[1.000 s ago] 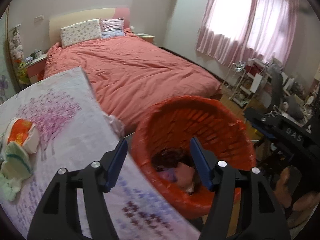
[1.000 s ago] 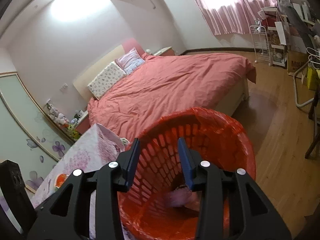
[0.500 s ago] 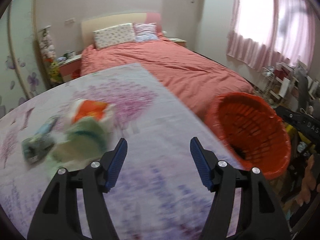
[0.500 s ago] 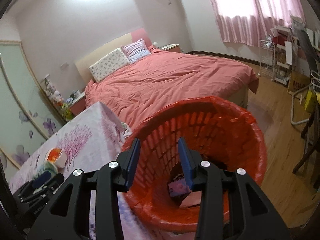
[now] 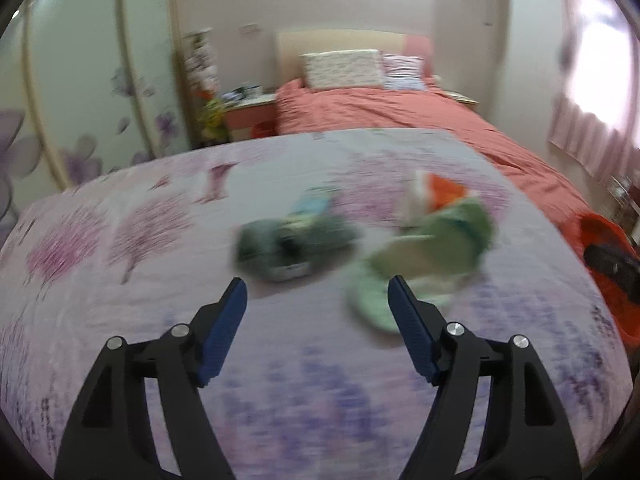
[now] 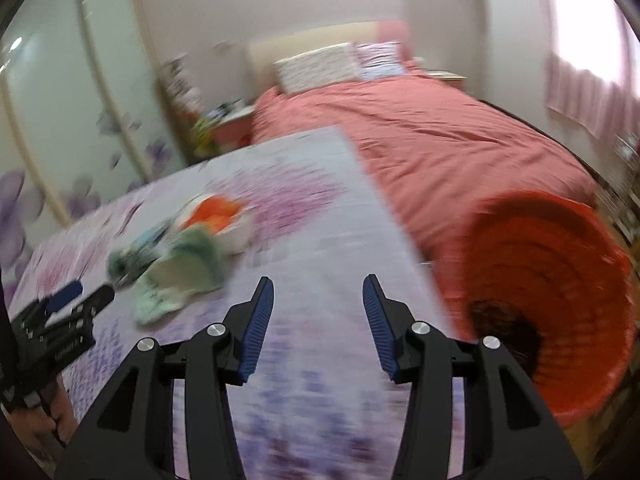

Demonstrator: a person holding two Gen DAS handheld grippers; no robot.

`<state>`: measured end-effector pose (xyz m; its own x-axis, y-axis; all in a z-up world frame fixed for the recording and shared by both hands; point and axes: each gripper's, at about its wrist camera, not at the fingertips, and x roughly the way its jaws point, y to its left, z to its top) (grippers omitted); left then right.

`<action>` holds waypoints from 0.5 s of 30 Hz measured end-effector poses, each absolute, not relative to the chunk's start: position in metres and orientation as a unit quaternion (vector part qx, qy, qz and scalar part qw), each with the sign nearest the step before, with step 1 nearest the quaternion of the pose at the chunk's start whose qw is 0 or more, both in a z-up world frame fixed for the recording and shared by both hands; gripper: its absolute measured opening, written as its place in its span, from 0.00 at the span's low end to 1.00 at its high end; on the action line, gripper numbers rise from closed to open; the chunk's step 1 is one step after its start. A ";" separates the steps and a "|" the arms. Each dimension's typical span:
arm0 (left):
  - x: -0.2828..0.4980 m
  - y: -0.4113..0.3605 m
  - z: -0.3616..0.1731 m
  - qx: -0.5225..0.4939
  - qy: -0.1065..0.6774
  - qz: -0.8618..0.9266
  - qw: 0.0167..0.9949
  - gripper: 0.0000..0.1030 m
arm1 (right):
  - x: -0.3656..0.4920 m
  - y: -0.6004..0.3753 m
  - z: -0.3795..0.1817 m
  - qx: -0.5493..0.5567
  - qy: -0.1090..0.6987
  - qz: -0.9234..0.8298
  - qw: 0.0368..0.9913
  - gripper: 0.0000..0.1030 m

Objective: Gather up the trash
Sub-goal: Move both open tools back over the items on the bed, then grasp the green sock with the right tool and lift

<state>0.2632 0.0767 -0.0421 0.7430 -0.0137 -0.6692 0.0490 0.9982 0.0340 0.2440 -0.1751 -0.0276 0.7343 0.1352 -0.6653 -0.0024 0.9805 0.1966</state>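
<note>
Blurred trash lies on the table with the lilac floral cloth (image 5: 120,264): a dark green-grey wrapper (image 5: 288,240), a pale green wrapper (image 5: 432,248) and a white-and-orange cup (image 5: 436,192). My left gripper (image 5: 316,300) is open and empty, just short of the wrappers. My right gripper (image 6: 318,296) is open and empty over the table's right part. The pale green wrapper (image 6: 180,276) and the cup (image 6: 216,216) lie to its left. The orange basket (image 6: 560,256) stands off the table's right edge with dark trash inside. The left gripper (image 6: 60,316) shows at the far left.
A bed with a salmon cover (image 6: 440,136) stands behind the table and the basket. A wardrobe with flower-print doors (image 5: 80,100) is at the left. A nightstand (image 5: 248,112) stands beside the bed. Pink curtains (image 5: 592,140) hang at the right.
Both grippers have swung left, away from the basket and over the table. The trash pile now lies right in front of my left gripper. Both stay open and empty.
</note>
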 end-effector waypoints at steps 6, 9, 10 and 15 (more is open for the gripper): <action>0.264 0.135 -0.048 -0.005 0.365 0.029 0.931 0.72 | 0.274 -0.105 -0.040 0.047 0.391 0.099 0.914 0.52; 0.264 0.156 -0.048 -0.018 0.365 0.042 0.930 0.72 | 0.287 -0.083 -0.046 0.036 0.402 0.110 0.908 0.52; 0.263 0.162 -0.049 -0.022 0.365 0.044 0.930 0.72 | 0.293 -0.077 -0.049 0.033 0.407 0.109 0.906 0.52; 0.266 0.179 -0.052 -0.036 0.365 0.052 0.929 0.73 | 0.310 -0.061 -0.060 0.014 0.434 0.093 0.896 0.55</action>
